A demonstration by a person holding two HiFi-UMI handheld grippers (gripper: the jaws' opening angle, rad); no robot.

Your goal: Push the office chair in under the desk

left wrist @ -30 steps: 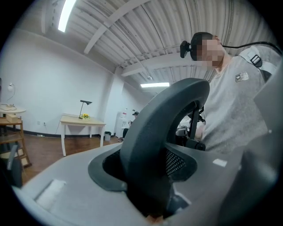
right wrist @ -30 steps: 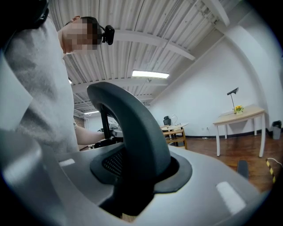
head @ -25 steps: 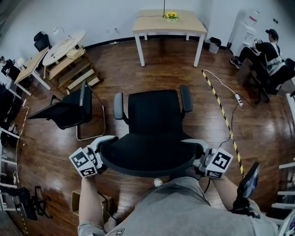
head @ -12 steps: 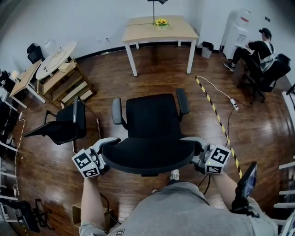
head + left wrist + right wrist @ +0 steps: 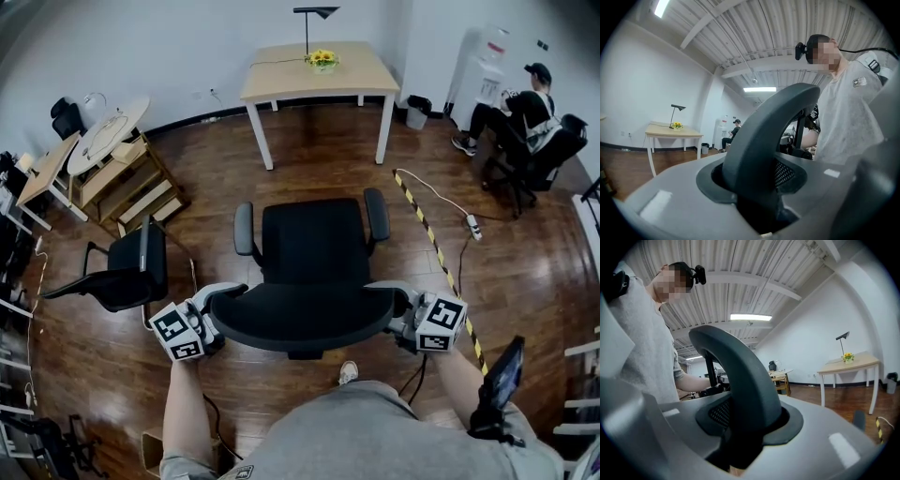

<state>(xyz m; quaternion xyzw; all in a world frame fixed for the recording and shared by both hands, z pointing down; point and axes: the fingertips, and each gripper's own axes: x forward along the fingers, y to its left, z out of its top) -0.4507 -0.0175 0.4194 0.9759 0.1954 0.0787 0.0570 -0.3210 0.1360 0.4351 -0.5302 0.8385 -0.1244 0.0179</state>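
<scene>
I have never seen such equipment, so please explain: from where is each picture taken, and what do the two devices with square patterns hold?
There is no robot: a person wears a head camera and carries a two-jaw gripper in each hand. The head view looks down on both. Each gripper view looks along its own jaws. The left gripper and the right gripper each clamp one side of the backrest of the office chair; the left jaws have just been closing on it. Ahead, on the wooden floor, stands the desk with yellow flowers and a lamp.
</scene>
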